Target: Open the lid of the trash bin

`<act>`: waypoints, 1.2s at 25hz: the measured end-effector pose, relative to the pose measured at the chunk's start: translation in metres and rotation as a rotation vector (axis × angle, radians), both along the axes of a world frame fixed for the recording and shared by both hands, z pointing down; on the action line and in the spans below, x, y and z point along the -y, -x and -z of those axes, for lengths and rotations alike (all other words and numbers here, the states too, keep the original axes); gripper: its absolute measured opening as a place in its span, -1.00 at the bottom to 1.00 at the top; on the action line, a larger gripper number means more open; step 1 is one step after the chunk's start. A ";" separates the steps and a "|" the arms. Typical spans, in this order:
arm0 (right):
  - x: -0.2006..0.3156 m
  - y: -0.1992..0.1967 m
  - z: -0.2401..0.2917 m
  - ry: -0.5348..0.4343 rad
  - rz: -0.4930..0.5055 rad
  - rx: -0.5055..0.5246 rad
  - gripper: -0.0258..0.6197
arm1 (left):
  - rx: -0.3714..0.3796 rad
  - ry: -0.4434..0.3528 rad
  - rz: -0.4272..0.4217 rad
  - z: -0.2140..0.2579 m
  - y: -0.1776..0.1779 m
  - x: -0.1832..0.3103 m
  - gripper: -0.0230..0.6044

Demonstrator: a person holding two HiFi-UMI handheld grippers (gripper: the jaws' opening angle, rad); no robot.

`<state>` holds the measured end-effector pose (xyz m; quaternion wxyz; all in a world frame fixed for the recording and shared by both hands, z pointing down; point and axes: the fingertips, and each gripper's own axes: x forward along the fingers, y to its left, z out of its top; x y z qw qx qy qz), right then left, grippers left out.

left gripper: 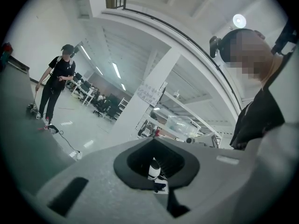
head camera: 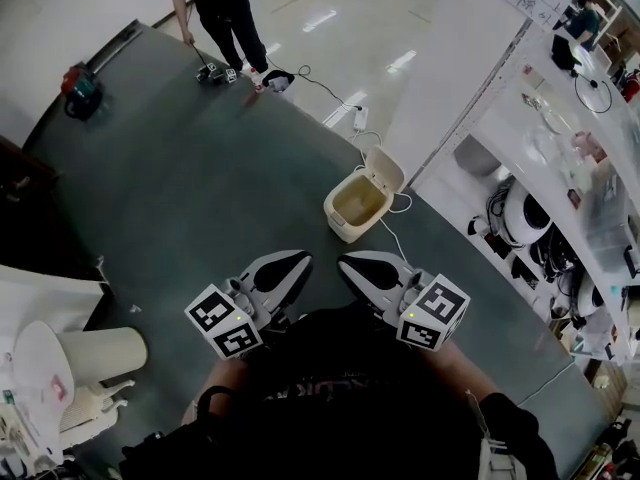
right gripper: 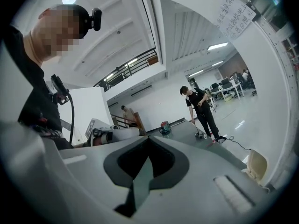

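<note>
The cream trash bin stands on the grey-green carpet ahead of me, its lid tipped up and back so the inside shows. In the right gripper view the bin is a small shape at the far right edge. Both grippers are held close to my body, well short of the bin and pointing level. My left gripper has its jaws together with nothing in them. My right gripper also has its tips meeting and holds nothing.
A person stands at the far edge of the carpet. A cable with a power strip runs to the bin. A white pillar and cluttered shelves are to the right. A tipped cream container lies at the left.
</note>
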<state>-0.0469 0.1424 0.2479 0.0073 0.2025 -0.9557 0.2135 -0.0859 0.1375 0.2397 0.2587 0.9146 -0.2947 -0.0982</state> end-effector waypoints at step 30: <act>0.014 -0.022 -0.009 0.053 -0.042 0.017 -0.90 | 0.011 0.018 -0.030 -0.006 -0.020 0.010 -0.93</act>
